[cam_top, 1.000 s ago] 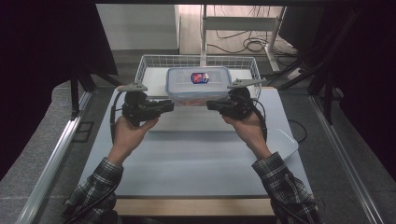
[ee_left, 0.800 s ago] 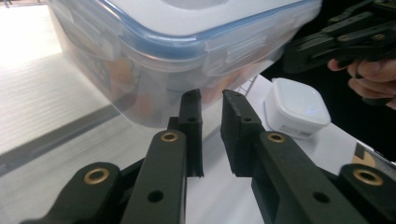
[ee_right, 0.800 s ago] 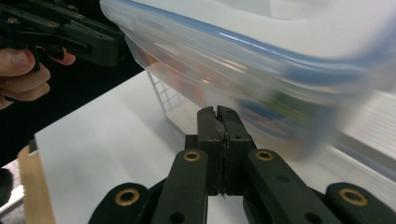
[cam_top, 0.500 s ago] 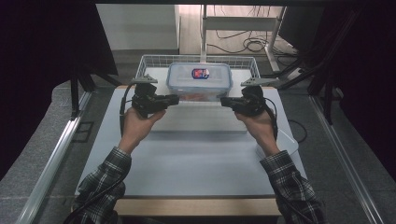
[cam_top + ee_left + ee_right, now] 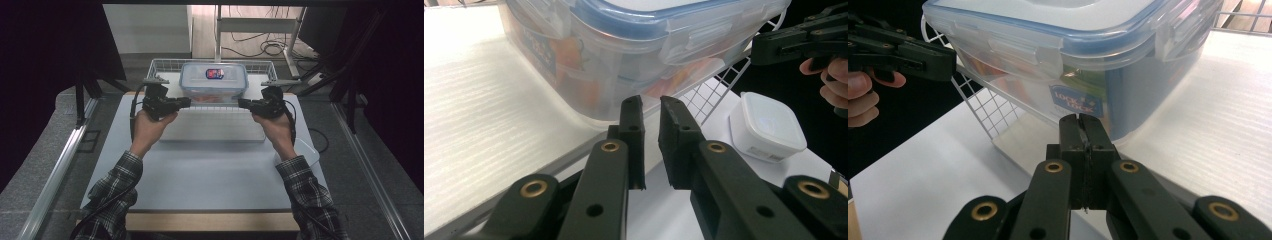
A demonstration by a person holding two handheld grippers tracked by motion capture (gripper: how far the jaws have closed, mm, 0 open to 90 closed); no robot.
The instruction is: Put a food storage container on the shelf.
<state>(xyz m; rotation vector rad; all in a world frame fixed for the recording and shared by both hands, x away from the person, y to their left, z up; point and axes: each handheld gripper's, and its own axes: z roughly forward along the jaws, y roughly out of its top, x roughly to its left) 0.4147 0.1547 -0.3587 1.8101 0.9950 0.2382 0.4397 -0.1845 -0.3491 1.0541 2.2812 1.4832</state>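
Observation:
A clear plastic container (image 5: 214, 82) with a blue-rimmed clip lid and a red-blue label sits in a white wire basket (image 5: 165, 65) at the far side of the table. My left gripper (image 5: 187, 102) points right at its front left corner. In the left gripper view its jaws (image 5: 651, 102) stand a narrow gap apart with nothing between them, just short of the container (image 5: 624, 50). My right gripper (image 5: 241, 103) points left at the front right corner. Its jaws (image 5: 1080, 120) are pressed together, empty, close to the container (image 5: 1073, 45).
A raised white board (image 5: 215, 130) lies in front of the basket on the white table top. A small white lidded box (image 5: 305, 150) stands by my right forearm, and shows again as the box (image 5: 769, 125) past the basket wire (image 5: 711, 97). Cables and a stand lie beyond the table.
Both hands have moved toward the far side and spread apart, from in front of the container to either side of its front corners. The container has not moved.

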